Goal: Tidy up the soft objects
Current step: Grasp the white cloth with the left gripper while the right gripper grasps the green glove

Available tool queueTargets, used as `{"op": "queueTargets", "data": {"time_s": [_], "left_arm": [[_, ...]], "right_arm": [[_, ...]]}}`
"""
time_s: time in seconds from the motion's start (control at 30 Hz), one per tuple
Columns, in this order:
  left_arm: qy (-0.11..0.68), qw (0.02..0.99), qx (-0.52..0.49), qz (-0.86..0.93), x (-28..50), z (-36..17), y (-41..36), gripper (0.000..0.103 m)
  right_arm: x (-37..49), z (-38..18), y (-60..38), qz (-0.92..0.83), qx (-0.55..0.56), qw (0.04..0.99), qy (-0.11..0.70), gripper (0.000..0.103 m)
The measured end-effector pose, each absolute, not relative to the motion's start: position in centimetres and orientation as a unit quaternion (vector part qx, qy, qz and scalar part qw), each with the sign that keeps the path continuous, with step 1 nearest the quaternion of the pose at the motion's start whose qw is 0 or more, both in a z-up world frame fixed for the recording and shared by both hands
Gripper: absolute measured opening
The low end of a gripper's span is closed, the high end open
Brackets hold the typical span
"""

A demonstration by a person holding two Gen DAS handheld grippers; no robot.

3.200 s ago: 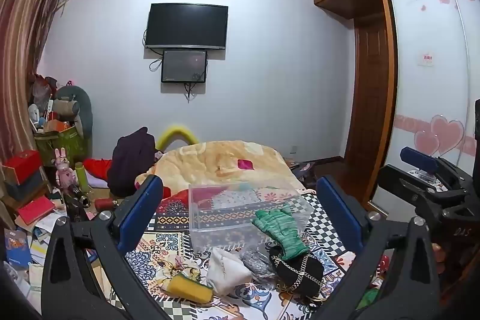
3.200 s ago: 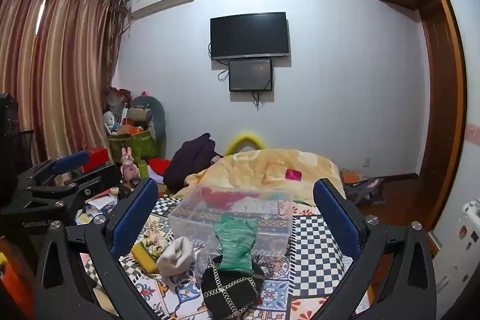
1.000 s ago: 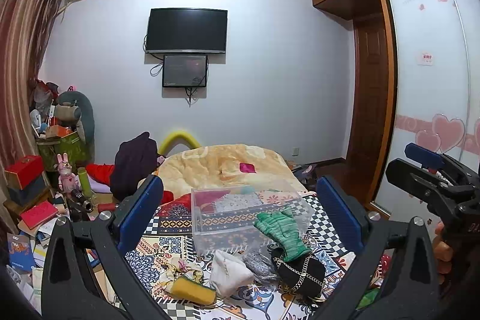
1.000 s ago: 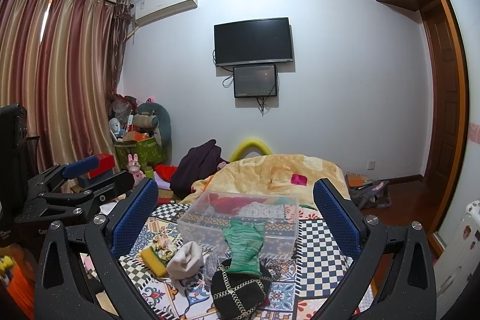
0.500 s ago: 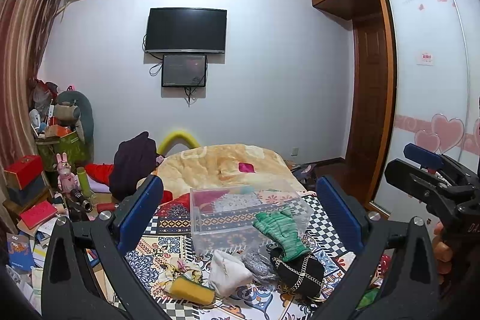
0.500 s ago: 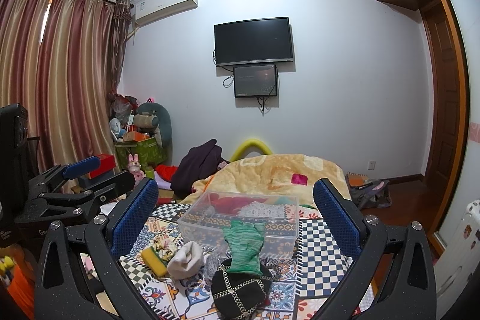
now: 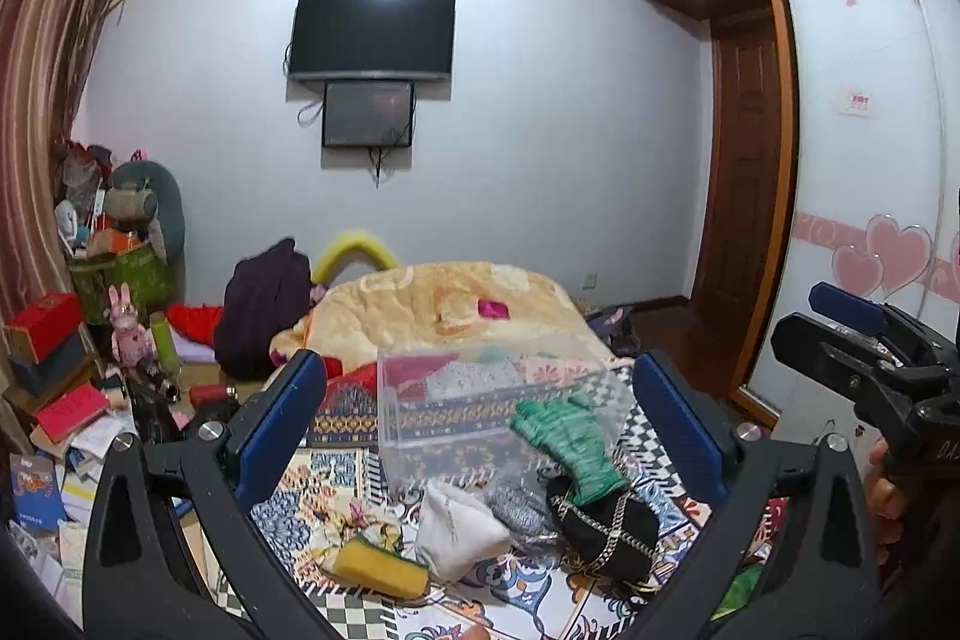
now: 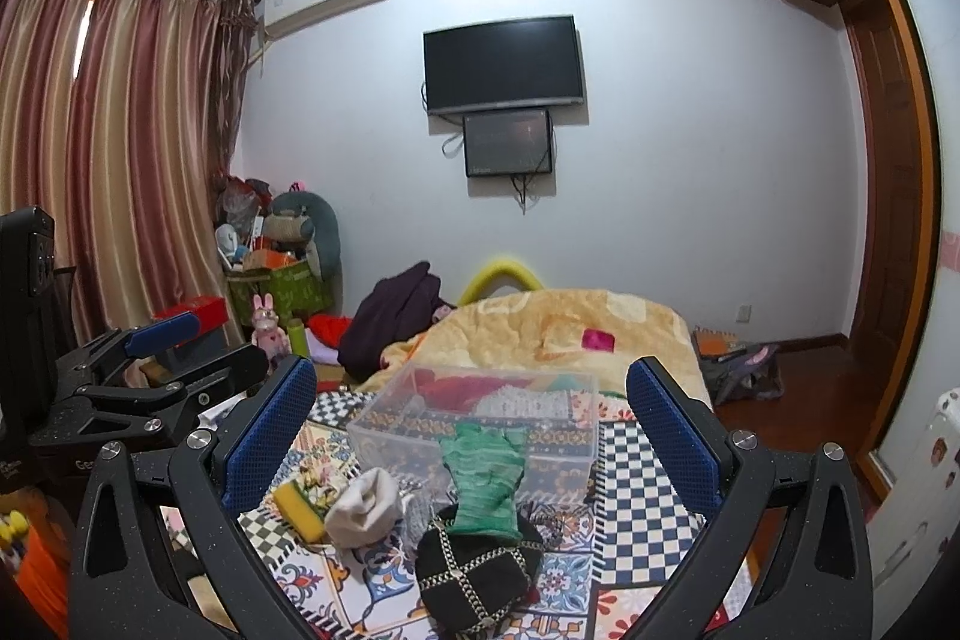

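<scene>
A clear plastic box [image 7: 480, 400] [image 8: 474, 424] stands on a patterned cloth. In front of it lie a green glove [image 7: 570, 439] [image 8: 486, 478], a black chained pouch [image 7: 606, 526] [image 8: 474, 580], a white cloth [image 7: 456, 526] [image 8: 363, 508], a grey mesh piece [image 7: 519, 508] and a yellow sponge [image 7: 378, 571] [image 8: 294, 505]. My left gripper [image 7: 480, 430] is open and empty, held above and short of the items. My right gripper [image 8: 474, 430] is open and empty too, and shows at the right of the left wrist view [image 7: 864, 358].
A bed with a yellow blanket [image 7: 444, 304] lies behind the box. Boxes, books and toys [image 7: 66, 370] crowd the left. A wardrobe with sliding doors [image 7: 870, 160] and a wooden door [image 8: 888, 220] stand on the right. A TV [image 8: 504, 64] hangs on the far wall.
Both grippers have stayed open and nearly still over the last second. Compared with 3.2 s ago, both views sit slightly lower.
</scene>
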State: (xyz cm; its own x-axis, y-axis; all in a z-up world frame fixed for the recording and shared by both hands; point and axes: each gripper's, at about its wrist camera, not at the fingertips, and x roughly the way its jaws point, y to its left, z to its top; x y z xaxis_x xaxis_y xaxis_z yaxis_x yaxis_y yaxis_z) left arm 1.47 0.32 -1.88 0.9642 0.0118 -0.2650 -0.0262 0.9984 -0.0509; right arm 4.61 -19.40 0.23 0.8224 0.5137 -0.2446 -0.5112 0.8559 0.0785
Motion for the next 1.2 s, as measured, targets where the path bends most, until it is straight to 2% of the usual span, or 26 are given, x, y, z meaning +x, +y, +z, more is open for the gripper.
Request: {"op": "queueTargets", "data": {"time_s": [0.53, 0.6, 0.83, 0.93, 1.1, 1.2], "left_arm": [[0.292, 0.954, -0.068, -0.004, 7.7, -11.6, 2.5, 0.102], [0.306, 0.949, -0.073, -0.007, 8.3, -12.5, 2.7, 0.093], [0.347, 0.933, -0.093, -0.032, 10.0, -15.4, 2.9, 0.08], [0.36, 0.927, -0.097, -0.04, 10.5, -16.4, 2.9, 0.07], [0.37, 0.923, -0.097, -0.043, 11.0, -17.3, 2.8, 0.048], [0.367, 0.924, -0.096, -0.044, 10.8, -17.2, 2.8, 0.033]], "right_arm": [[10.7, -6.7, -19.0, 0.266, 0.008, 0.926, 0.268, 0.103], [11.1, -7.4, -18.8, 0.267, 0.006, 0.922, 0.28, 0.103], [12.7, -9.7, -17.7, 0.275, 0.001, 0.909, 0.314, 0.103], [13.5, -10.2, -16.9, 0.277, -0.005, 0.906, 0.32, 0.099], [15.0, -10.8, -15.8, 0.286, -0.007, 0.898, 0.334, 0.085], [15.5, -11.3, -15.1, 0.289, -0.011, 0.894, 0.343, 0.069]]}}
